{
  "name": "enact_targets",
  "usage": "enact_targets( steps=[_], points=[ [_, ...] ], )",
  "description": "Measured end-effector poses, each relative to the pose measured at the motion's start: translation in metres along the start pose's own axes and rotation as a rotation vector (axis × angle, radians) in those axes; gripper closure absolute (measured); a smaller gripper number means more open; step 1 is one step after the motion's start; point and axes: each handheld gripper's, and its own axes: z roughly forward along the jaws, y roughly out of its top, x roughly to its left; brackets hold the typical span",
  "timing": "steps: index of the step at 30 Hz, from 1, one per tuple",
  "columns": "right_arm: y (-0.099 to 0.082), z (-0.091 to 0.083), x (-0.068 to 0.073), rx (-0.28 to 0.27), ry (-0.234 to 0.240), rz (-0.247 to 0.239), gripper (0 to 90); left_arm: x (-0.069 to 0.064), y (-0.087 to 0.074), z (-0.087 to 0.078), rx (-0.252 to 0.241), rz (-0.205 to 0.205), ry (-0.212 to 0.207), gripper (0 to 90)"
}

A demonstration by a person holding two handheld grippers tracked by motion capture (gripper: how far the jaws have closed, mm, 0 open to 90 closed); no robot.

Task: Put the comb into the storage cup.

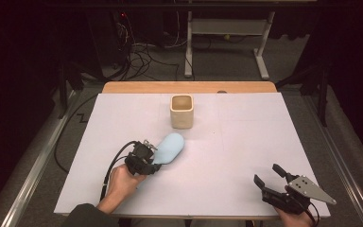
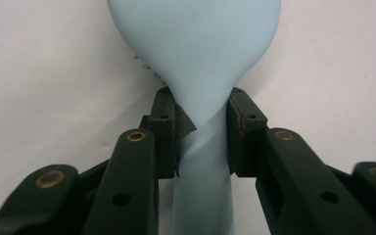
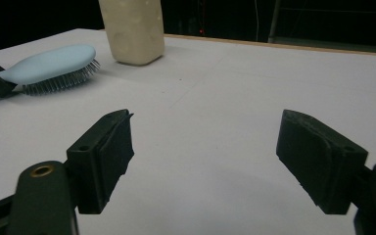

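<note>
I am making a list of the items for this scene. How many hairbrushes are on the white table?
1. The light blue hairbrush lies bristles down at the centre-left of the table, in front of the cream square cup; the left gripper is closed on its handle.

a white-topped table (image 1: pixel 246 142) carries a pale blue hairbrush (image 1: pixel 169 147), bristles down, at the left gripper's (image 1: pixel 152 163) tips, and a cream square cup (image 1: pixel 181 111) just beyond it.

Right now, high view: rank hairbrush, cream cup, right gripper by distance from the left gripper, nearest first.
1. Hairbrush: handle clamped in the left gripper, head pointing toward the cup.
2. Cream cup: beyond the brush, table's far middle.
3. Right gripper: near right corner, jaws open, nothing between them.
</note>
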Motion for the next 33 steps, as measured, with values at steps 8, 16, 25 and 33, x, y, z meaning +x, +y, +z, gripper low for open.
enact_targets(
  steps=[8, 16, 25, 33],
  points=[
    [0.007, -0.005, -0.004, -0.020, -0.024, 0.017, 18.0, 0.001, -0.014, -0.012, -0.080, -0.023, -0.053, 69.6],
    [0.015, -0.001, 0.002, -0.012, 0.020, 0.023, 15.9, -0.009, -0.022, -0.023, -0.117, 0.009, -0.063, 69.6],
    [0.024, 0.008, 0.024, -0.044, 0.099, 0.004, 15.3, -0.021, -0.035, -0.035, -0.172, 0.037, -0.089, 69.6],
    [0.032, 0.026, 0.056, 0.000, 0.194, -0.016, 16.3, -0.017, -0.043, -0.043, -0.209, 0.013, -0.129, 69.6]
  ],
)
